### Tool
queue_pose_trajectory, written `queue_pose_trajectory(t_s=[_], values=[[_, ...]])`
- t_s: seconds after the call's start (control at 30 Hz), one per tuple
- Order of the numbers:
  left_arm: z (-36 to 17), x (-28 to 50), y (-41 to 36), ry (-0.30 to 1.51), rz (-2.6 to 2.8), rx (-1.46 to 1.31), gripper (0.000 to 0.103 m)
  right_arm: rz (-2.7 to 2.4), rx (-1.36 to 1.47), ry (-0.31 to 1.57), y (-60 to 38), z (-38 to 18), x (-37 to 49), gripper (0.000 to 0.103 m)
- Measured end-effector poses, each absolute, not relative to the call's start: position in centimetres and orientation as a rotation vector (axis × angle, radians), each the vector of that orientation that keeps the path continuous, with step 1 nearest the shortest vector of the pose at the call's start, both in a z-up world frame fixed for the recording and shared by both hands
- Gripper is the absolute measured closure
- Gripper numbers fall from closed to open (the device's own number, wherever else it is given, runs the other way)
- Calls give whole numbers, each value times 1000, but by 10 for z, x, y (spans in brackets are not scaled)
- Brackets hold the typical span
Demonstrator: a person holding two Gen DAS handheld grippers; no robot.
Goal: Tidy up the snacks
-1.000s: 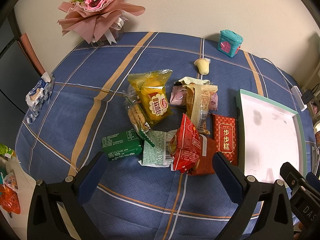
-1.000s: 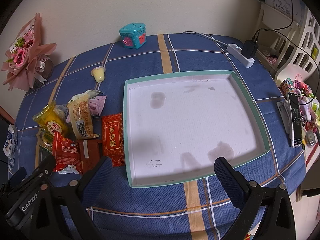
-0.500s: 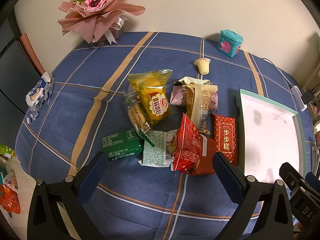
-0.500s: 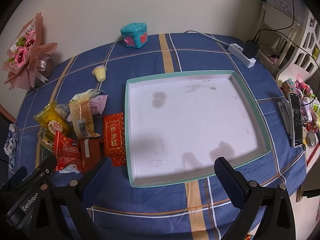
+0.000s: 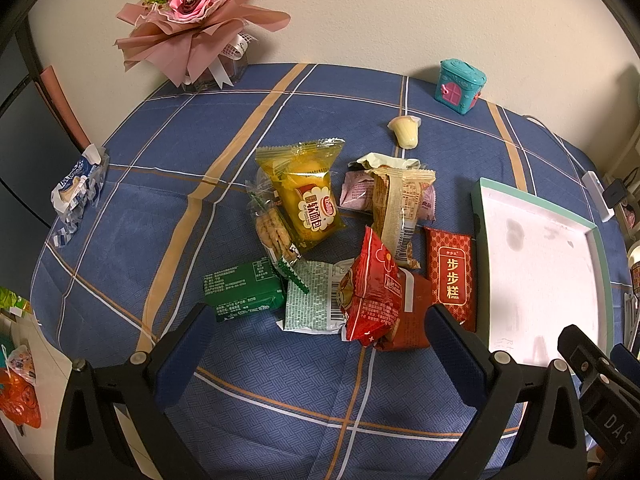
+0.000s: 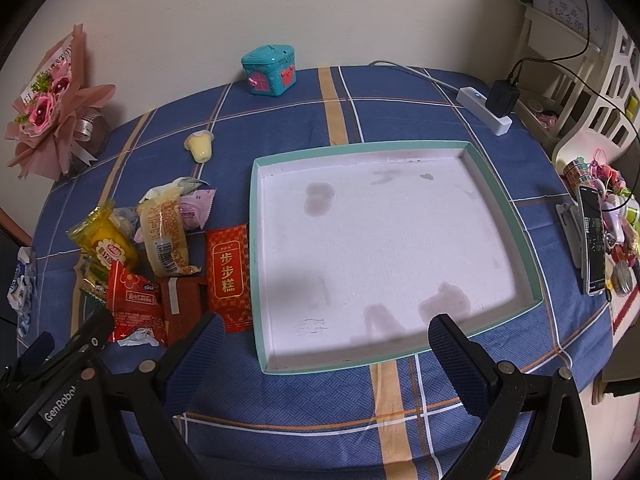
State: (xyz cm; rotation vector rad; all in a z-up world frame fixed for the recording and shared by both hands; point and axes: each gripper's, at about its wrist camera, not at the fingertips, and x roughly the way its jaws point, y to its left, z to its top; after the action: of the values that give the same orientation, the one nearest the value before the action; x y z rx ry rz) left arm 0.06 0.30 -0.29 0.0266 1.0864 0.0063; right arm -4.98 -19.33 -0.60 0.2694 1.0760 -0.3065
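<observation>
A pile of snack packets lies on the blue checked tablecloth: a yellow bread packet (image 5: 308,200), a beige bar (image 5: 396,212), a red packet with gold characters (image 5: 452,276) (image 6: 229,276), a bright red packet (image 5: 374,292) (image 6: 134,300), a green block (image 5: 242,290) and a green-white packet (image 5: 316,298). A jelly cup (image 5: 406,133) (image 6: 199,145) lies apart, farther back. A shallow teal-rimmed white tray (image 5: 476,208) (image 6: 256,264) lies right of the pile and holds nothing. My left gripper (image 5: 320,344) is open above the table, just short of the pile. My right gripper (image 6: 320,344) is open over the tray's near edge.
A pink bouquet (image 5: 192,12) stands at the back left and a teal toy house (image 5: 458,86) (image 6: 270,70) at the back. A power strip (image 6: 486,114) and a phone (image 6: 592,240) lie at the right. A blue-white wrapper (image 5: 78,188) lies at the left edge.
The right wrist view has shifted slightly, so the tray and snacks sit a little further right in it. The left gripper has barely moved. Both stay open.
</observation>
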Motion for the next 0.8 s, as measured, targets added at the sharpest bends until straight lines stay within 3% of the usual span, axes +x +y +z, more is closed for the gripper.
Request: queue_pose_trajectory(t_s=[0.6, 0.8], values=[[-3, 1, 6, 1088, -3, 15, 0, -306, 268, 1077, -193, -6, -49, 0], [-5, 10, 65, 1085, 132, -116, 0, -208, 281, 1069, -174, -8, -38, 0]])
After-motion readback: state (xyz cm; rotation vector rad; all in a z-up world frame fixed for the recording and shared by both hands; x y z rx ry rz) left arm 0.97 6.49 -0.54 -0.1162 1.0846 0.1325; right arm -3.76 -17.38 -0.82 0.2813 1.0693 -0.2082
